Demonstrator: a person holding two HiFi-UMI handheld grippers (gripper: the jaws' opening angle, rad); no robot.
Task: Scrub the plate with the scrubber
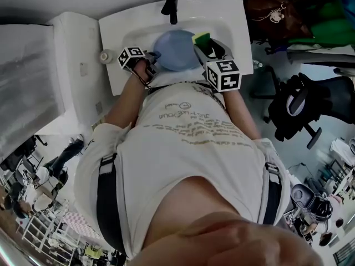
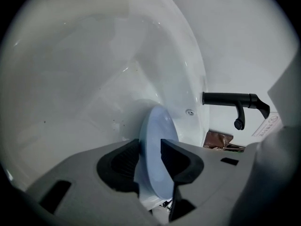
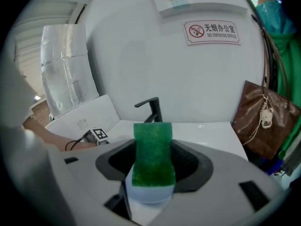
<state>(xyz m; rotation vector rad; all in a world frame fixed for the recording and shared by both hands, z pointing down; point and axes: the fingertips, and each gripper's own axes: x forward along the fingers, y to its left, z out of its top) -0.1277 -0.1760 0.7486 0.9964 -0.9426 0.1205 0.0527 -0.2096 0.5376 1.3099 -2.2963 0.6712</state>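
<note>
Plate [image 1: 175,50] stands tilted on its edge in the sink [image 1: 125,35], face toward the right side, probably so the scrubber [image 3: 153,154] can reach it. Left gripper [image 2: 150,158] straddles the rim, its jaws parted with the pads seemingly just off the plate rather than clamping, so the basin wall likely carries its weight. Right gripper [image 3: 153,163] is clamped on the green scrubber, which it holds raised over the sink's right edge and clear of the plate. Tap [image 1: 171,5] overhangs the back rim, and the basin curves in close behind the plate. Open room lies in front and to the right.
</note>
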